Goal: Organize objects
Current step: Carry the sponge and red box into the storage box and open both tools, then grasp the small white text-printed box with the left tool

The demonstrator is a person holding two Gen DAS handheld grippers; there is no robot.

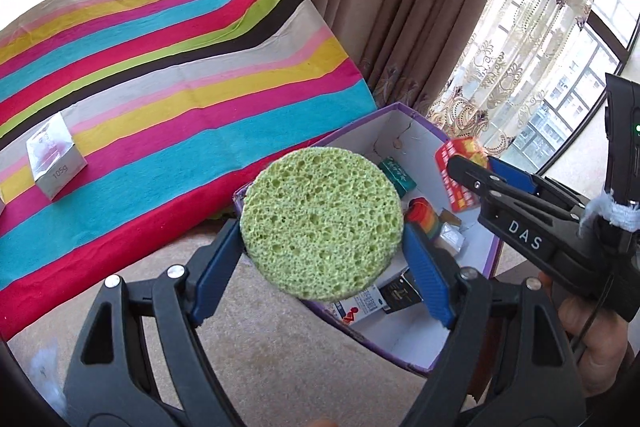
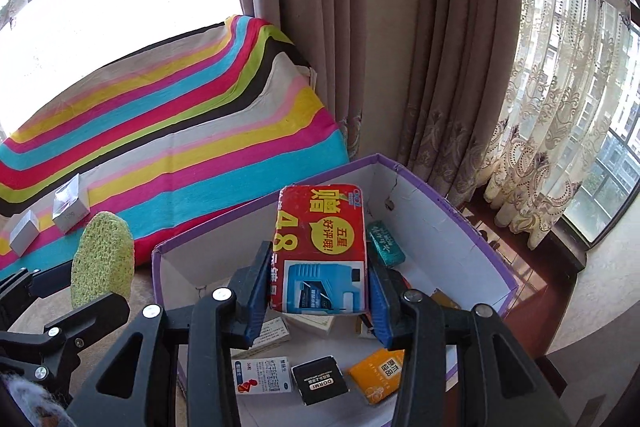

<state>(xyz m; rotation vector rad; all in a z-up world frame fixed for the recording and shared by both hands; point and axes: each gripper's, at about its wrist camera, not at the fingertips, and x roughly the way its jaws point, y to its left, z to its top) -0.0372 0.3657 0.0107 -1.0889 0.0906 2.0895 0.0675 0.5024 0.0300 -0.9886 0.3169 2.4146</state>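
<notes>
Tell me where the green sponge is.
In the left wrist view the green sponge sits clamped in the left claw, above the purple box's near-left corner.

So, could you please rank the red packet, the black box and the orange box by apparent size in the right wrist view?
1. red packet, though it is nearest the camera.
2. and 3. orange box and black box look alike; no ranking.

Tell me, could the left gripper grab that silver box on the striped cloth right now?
Probably not yet: the left gripper is shut on the green sponge, so its jaws are occupied. The silver box itself sits uncovered on the striped cloth.
</notes>
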